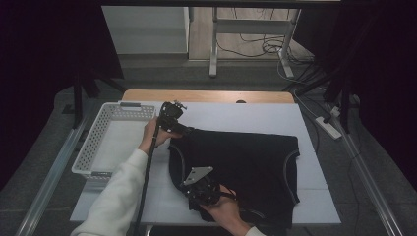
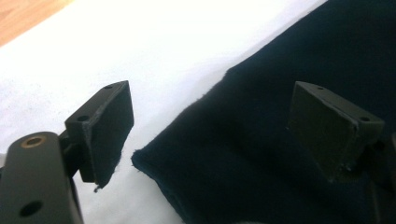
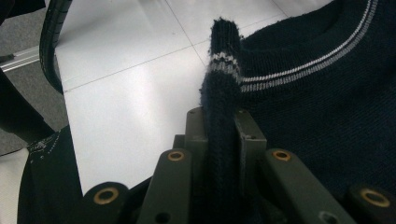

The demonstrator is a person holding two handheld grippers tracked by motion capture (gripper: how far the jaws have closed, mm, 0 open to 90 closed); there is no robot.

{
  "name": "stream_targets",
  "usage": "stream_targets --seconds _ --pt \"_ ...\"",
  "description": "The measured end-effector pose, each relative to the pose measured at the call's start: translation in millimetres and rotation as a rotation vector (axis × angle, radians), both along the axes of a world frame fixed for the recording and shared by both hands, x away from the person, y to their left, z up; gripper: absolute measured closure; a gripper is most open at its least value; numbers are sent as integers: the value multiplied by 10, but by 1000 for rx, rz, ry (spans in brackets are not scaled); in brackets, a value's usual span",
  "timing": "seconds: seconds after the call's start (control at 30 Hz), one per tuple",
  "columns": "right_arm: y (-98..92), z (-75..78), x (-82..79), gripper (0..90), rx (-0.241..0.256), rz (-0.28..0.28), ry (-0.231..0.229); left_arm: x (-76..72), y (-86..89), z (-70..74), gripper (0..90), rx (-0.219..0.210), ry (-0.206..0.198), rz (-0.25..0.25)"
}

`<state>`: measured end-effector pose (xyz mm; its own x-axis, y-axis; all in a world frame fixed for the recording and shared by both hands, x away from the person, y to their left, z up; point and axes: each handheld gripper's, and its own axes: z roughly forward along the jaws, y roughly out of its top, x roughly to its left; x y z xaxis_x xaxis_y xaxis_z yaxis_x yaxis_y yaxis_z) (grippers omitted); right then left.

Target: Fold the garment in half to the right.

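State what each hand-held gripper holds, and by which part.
Right hand-held gripper: shut on the dark sweater's striped cuff. Left hand-held gripper: open, holding nothing.

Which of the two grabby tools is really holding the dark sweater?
The right tool, nearest the person: its jaws pinch a striped fold of the navy sweater. The left tool stands open over the sweater's far edge.

A sweater (image 1: 246, 162) lies on the table's (image 1: 236, 113) right half; a basket (image 1: 105, 140) sits at its left edge.
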<state>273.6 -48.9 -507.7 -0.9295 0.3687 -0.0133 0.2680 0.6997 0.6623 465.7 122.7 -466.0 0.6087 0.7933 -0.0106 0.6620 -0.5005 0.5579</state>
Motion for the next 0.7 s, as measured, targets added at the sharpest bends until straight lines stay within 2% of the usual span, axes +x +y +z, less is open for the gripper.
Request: stream_targets --seconds 0.13,0.3,0.33,0.47,0.7 --pt "-1 0 3 781 2 1 2 71 -47 -79 161 31 26 5" --pt "-2 0 2 780 2 0 2 117 -76 -122 170 45 44 10" --pt "-3 2 1 780 3 -1 1 134 -88 -139 171 61 50 11" --pt "-4 2 -1 780 3 -2 1 165 -116 -188 179 83 70 16" --pt "-5 5 -3 779 1 -2 -1 217 -126 -284 171 104 104 27"
